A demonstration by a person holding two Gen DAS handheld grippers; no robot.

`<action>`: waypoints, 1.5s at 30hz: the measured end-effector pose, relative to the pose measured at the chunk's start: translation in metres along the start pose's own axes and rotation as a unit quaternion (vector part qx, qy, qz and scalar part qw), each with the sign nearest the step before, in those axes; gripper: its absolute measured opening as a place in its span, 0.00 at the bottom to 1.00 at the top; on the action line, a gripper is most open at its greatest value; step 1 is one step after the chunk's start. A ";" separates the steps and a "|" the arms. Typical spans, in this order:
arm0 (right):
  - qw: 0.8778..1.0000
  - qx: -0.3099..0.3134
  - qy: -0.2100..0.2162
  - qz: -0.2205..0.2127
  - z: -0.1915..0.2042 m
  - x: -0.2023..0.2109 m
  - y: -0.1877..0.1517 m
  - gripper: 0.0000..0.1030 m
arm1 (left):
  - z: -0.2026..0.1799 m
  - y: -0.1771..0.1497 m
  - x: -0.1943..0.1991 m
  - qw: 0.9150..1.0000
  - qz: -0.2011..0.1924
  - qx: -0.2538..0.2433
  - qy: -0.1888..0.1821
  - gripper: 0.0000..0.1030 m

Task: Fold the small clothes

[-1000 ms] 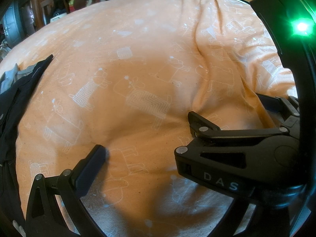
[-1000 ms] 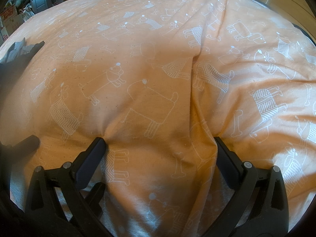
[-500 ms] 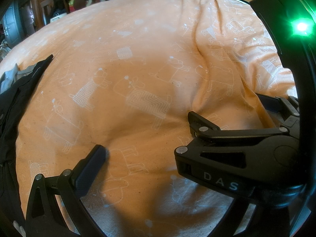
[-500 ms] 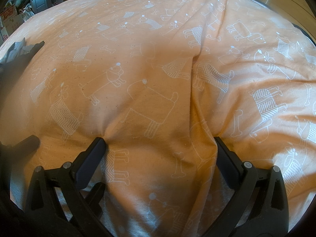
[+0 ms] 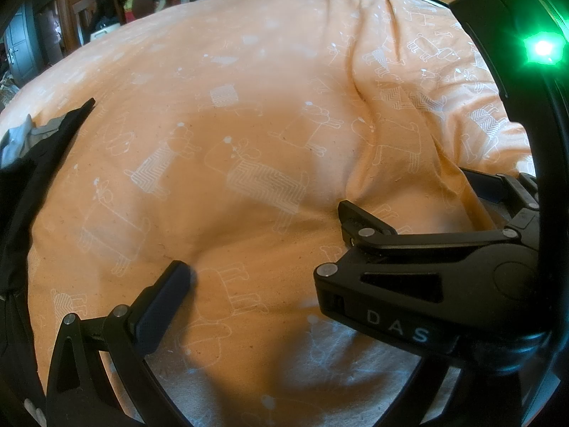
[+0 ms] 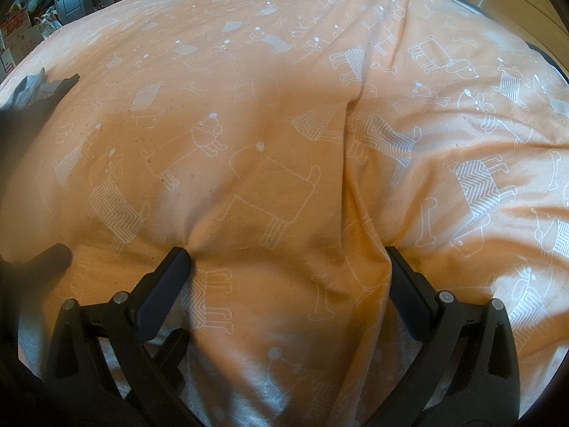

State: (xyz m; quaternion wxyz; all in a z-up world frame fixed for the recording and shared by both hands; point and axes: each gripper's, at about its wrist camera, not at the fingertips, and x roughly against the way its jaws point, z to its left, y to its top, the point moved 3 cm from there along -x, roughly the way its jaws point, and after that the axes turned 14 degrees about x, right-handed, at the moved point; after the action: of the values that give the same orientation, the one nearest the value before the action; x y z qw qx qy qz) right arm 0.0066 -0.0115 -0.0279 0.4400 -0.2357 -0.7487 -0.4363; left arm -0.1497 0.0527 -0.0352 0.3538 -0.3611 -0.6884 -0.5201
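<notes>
Dark garment point(image 5: 25, 178), bunched with grey fabric, at far left edge of bed. Peach dog-print bedcover point(image 6: 270, 114), creased, spread over bed. Right tongs point(image 6: 288, 263) spread wide, tips pressed into cover, empty. Left tongs point(image 5: 263, 242) likewise apart, empty. Cluttered room beyond.

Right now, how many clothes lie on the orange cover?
2, it seems: a black garment at the left edge and a grey one at its far end, touching it. More may lie out of view.
</notes>
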 end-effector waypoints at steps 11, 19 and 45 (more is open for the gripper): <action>1.000 0.000 0.000 0.000 0.000 0.000 0.000 1.00 | 0.000 0.000 0.000 1.000 0.000 0.000 -0.001 1.00; 1.000 0.000 0.000 0.000 0.000 0.000 0.000 1.00 | 0.000 0.000 0.000 1.000 -0.001 0.001 -0.001 1.00; 1.000 0.000 0.000 0.000 0.001 0.000 0.000 1.00 | 0.000 -0.001 -0.001 1.000 -0.005 -0.002 0.003 1.00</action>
State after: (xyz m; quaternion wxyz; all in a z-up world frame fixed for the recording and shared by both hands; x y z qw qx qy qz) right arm 0.0059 -0.0113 -0.0280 0.4398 -0.2357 -0.7486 -0.4366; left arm -0.1497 0.0523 -0.0361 0.3529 -0.3568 -0.6880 -0.5243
